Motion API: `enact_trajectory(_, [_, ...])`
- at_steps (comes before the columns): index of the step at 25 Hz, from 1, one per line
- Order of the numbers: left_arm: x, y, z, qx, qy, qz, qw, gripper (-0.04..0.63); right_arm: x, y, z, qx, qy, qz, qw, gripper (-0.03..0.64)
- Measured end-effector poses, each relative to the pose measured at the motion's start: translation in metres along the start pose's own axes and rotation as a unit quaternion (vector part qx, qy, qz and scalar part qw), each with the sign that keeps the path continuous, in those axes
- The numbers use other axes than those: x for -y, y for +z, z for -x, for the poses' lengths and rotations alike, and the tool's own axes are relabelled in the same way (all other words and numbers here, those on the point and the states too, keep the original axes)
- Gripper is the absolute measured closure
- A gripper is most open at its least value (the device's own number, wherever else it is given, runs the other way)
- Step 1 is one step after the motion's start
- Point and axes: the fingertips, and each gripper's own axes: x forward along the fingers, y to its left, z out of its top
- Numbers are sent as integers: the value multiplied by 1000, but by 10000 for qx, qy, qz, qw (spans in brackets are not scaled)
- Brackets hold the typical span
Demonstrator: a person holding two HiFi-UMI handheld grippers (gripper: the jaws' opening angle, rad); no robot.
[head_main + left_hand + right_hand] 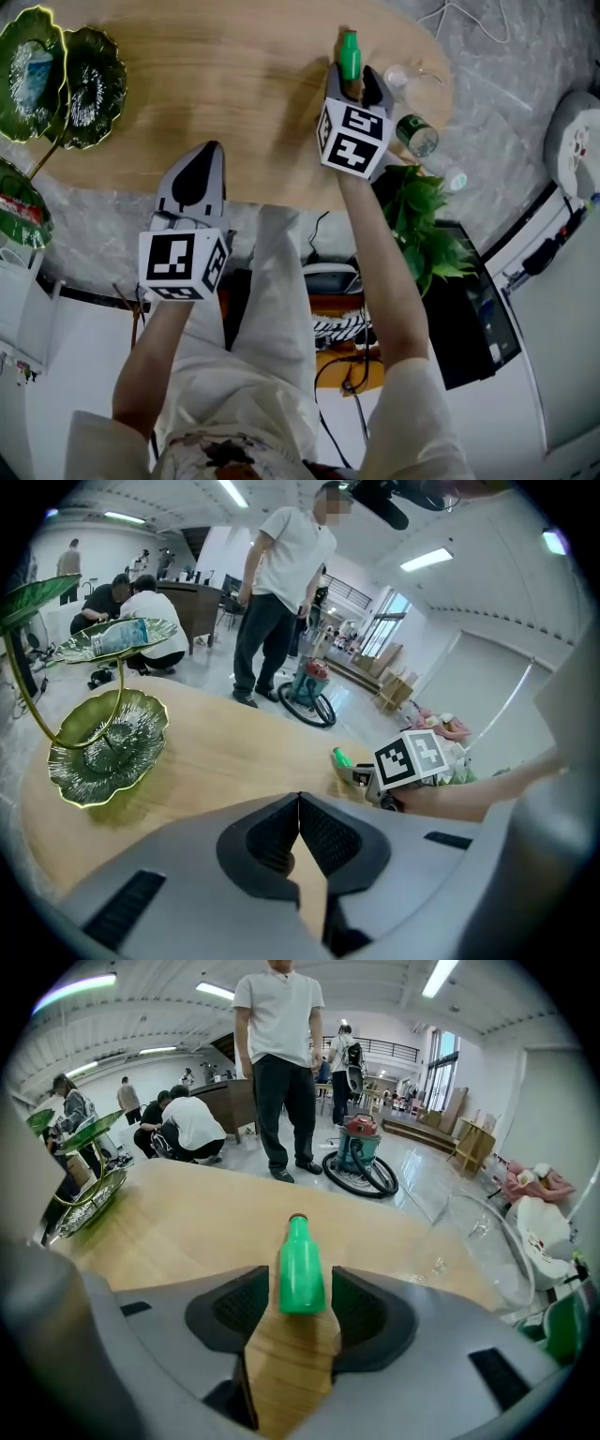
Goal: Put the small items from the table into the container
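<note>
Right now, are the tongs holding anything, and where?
Nothing is held. The green bottle sits between the right tongs, neither side touching it; the left tongs are shut and empty.

My head view is dim and bluish, with a soft shadow lying across the worktop [234,103]. Both gripper views are brighter, and the ceiling strip lights [441,974] flare white. Fisheye bends the room and blackens the corners, and the shell of my right gripper [300,1290] looks soft up close.
</note>
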Motion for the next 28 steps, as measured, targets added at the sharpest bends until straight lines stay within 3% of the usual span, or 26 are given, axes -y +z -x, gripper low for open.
enact_trajectory(7, [-5,-4,4,14,43,48,10000,588,1,-7,-4,-111,-75,161,9998,426])
enact_trajectory(10, [-7,-4,5,24,30,94,9999,588,0,-7,-5,-130,-85,300,9994,460])
enact_trajectory(28, [-16,5,30,214,128,248,9994,588,-35,4,27,-170,234,525,9982,466])
